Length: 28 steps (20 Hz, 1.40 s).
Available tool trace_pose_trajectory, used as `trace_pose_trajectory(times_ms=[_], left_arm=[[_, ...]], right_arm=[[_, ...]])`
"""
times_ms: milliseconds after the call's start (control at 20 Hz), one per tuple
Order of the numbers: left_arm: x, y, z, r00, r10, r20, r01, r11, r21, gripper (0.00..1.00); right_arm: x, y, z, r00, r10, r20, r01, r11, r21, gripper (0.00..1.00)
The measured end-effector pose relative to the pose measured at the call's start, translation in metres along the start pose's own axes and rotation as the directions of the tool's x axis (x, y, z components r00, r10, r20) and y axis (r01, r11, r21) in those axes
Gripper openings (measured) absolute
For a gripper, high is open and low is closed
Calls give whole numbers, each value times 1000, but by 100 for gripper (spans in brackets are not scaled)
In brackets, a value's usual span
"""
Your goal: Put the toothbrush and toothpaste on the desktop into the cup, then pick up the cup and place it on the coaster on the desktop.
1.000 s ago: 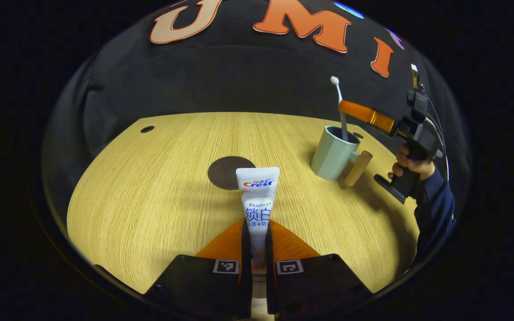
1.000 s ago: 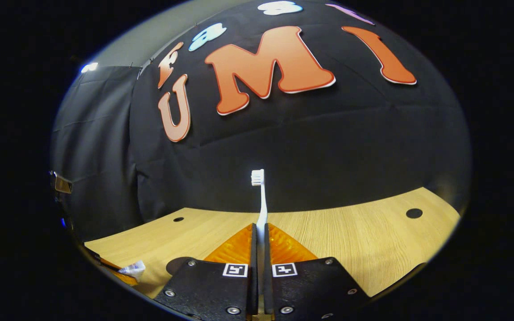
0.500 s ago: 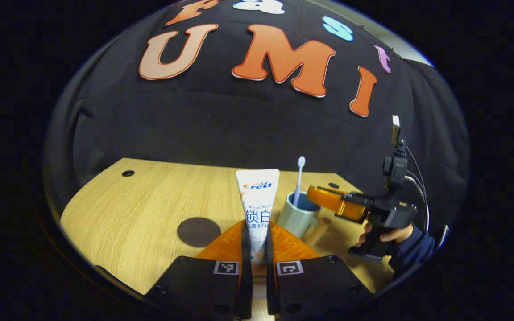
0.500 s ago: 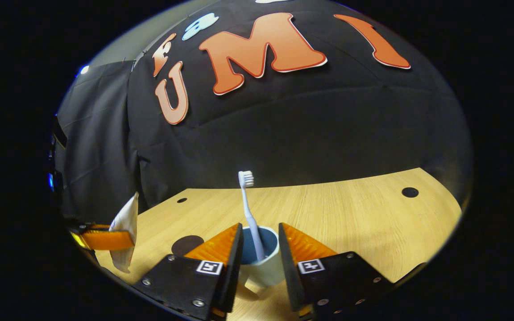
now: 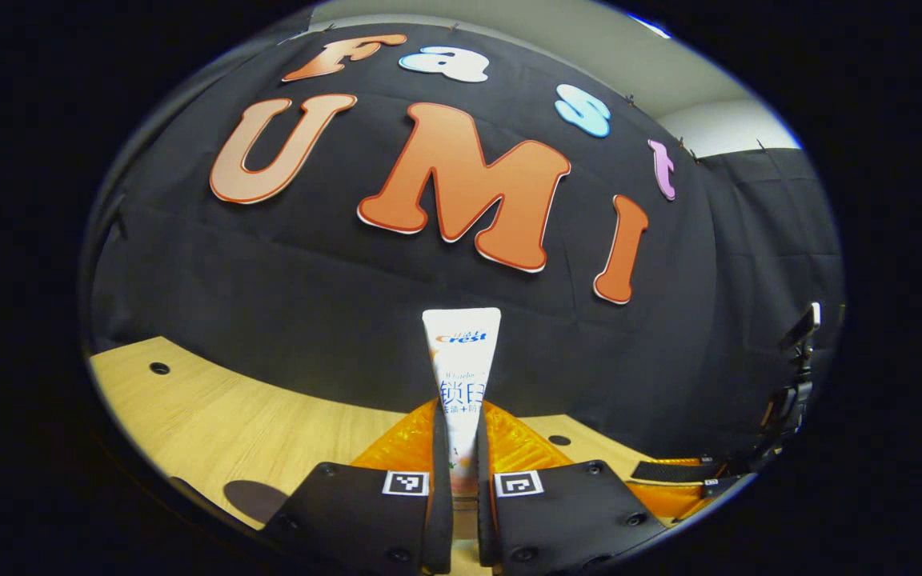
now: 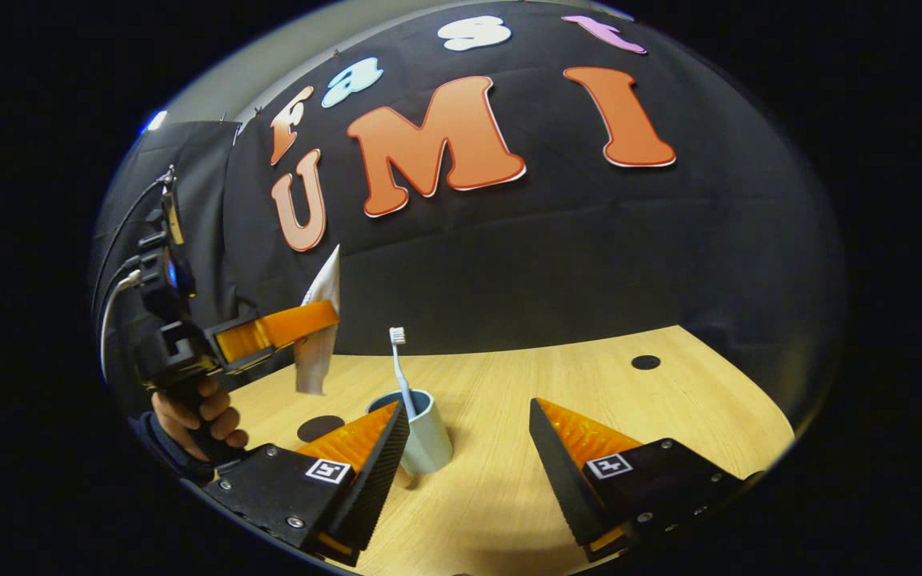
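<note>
The white toothpaste [image 5: 461,376] stands upright, pinched by the left gripper [image 5: 461,496], above-left of the cup [image 6: 422,432]; the right gripper [image 6: 469,456] is spread.

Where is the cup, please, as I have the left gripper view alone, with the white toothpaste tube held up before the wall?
Observer: The pale green cup stands on the wooden desktop, lower than the white toothpaste tube in your left tool, toward the right tool.
Operator: Thank you; is the toothbrush inside?
Observer: Yes, the white toothbrush stands in it, bristles up.
Operator: Is the right tool gripping anything?
Observer: No, it is open and holds nothing.
</note>
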State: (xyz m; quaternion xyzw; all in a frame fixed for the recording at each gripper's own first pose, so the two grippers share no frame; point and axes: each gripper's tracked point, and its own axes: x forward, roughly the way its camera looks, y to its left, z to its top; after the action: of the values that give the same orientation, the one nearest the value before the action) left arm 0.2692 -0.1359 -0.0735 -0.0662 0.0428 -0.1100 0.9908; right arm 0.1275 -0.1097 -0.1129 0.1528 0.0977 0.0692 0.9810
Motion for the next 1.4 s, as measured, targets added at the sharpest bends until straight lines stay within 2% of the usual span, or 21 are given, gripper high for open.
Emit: trace_pose_trajectory(times_ms=[200, 450, 600, 700, 800, 950, 1050, 1200, 1250, 1400], left_arm=[[28, -10, -9, 999, -24, 49, 25, 1000, -19, 16], [51, -5, -57, 999, -17, -39, 17, 1000, 4, 18], [54, -4, -79, 998, -5, -67, 9, 998, 59, 19], [51, -8, -84, 999, -9, -44, 14, 994, 110, 22], [47, -16, -89, 997, -35, -63, 43, 990, 131, 25], [32, -26, -86, 993, -80, -82, 91, 987, 135, 37], [22, -26, -65, 995, -87, -44, 93, 986, 139, 65], [-1, -25, -38, 996, -82, -20, 84, 982, 168, 79], [-9, -24, -32, 997, -79, -25, 82, 982, 171, 89], [-42, -13, -17, 998, -47, -52, 55, 983, 172, 96]], right_arm=[[-17, -13, 9, 1000, -19, 23, 19, 999, 33, 94], [-21, -12, 10, 999, -8, 31, 7, 999, 42, 95], [-17, -8, 1, 1000, -1, 10, 0, 1000, 29, 95], [-16, -4, -7, 1000, 5, -10, -5, 1000, 22, 95], [-17, 0, -11, 1000, 13, -22, -13, 1000, 18, 95], [-17, 4, -16, 999, 17, -42, -17, 1000, 13, 95], [-18, 10, -19, 998, 21, -57, -20, 1000, 16, 94], [-20, 23, -17, 997, 33, -73, -31, 999, 22, 94], [-20, 29, -16, 996, 37, -79, -36, 999, 21, 94], [-16, 50, -15, 992, 45, -118, -44, 999, 12, 95]])
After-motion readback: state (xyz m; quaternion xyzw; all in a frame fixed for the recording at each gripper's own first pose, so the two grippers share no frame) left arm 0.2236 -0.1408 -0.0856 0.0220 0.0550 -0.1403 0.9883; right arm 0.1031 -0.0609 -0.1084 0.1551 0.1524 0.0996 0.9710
